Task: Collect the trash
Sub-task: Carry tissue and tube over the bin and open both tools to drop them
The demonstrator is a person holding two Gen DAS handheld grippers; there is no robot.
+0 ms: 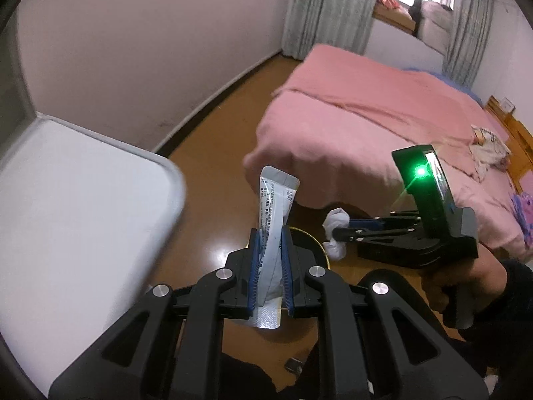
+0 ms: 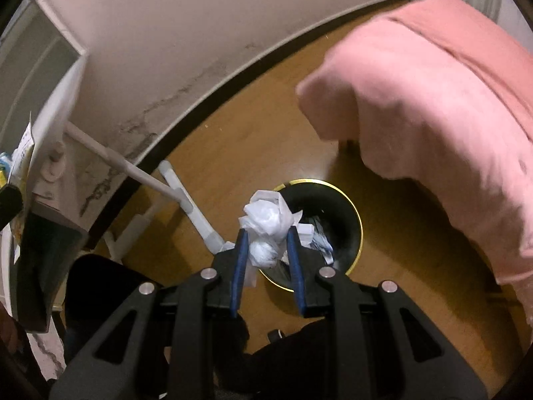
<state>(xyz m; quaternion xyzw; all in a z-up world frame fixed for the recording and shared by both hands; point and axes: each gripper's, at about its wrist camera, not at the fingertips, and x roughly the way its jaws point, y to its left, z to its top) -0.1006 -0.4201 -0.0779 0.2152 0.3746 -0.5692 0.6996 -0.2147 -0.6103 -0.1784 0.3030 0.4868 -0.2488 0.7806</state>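
Observation:
My left gripper is shut on a silver foil sachet with printed text, which stands upright between the blue pads. My right gripper is shut on a crumpled white tissue wad; in the left wrist view the same right gripper points left with the tissue wad at its tips. Right below the tissue on the floor stands a round black trash bin with a gold rim, holding some paper scraps. In the left wrist view only an arc of the bin's rim shows behind the fingers.
A bed with a pink blanket fills the right side, its corner overhanging near the bin. A white table top lies at the left, white table legs beside the bin. Brown floor runs along the wall. A person's hand holds the right gripper.

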